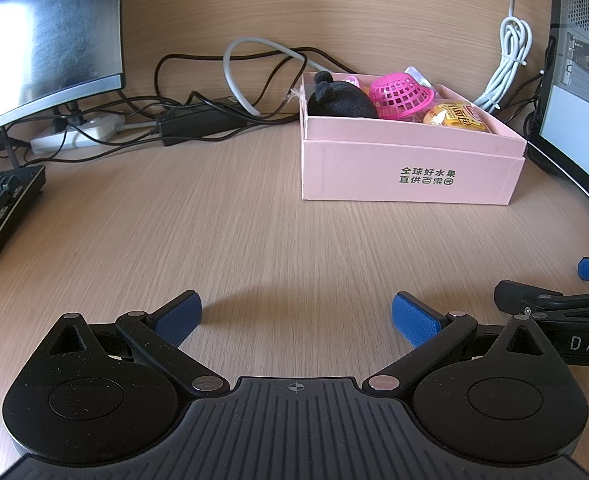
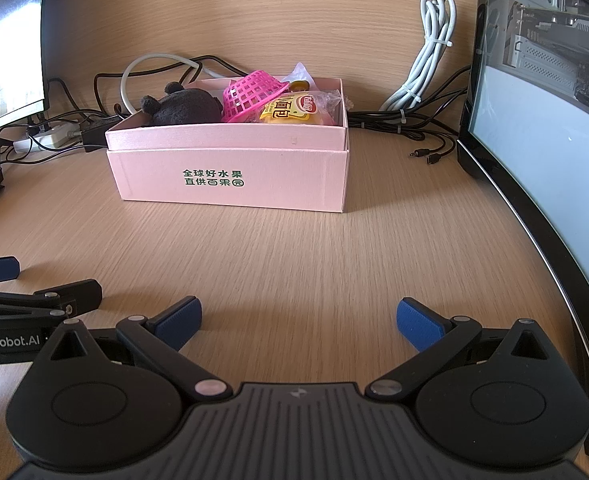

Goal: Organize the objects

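Both claws released and empty, left gripper (image 1: 296, 314) and right gripper (image 2: 298, 316) low over bare desk (image 2: 294, 256), so with plush (image 2: 184, 108), pink basket (image 2: 252, 94) and snack pack (image 2: 290, 110) already in the pink box (image 2: 230, 178), I'd just back off without clipping it.

An open pink box (image 2: 230, 168) sits on the surface, holding a black plush toy (image 2: 182, 108), a tipped magenta basket (image 2: 250, 94) and a yellow snack packet (image 2: 290, 110) at its 3 o'clock end.
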A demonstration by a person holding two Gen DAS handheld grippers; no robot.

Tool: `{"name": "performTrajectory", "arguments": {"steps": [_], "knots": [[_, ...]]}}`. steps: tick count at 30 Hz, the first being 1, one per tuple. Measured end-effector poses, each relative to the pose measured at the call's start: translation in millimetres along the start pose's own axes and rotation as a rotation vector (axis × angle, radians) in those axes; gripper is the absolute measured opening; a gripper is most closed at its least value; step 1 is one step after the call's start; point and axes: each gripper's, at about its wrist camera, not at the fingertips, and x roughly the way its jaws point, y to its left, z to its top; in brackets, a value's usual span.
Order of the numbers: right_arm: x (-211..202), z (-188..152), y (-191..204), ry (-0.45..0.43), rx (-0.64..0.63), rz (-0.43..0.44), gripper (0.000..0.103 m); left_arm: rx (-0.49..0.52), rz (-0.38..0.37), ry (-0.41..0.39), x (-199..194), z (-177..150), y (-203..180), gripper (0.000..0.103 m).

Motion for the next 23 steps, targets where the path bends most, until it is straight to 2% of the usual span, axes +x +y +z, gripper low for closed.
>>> {"name": "performTrajectory", "arguments": {"steps": [23], "knots": [[0.1,0.3,0.3,0.000,0.000,0.000,0.103,-0.011,0.012,-0.001,-0.8,-1.1,-1.1,0.103]]}}
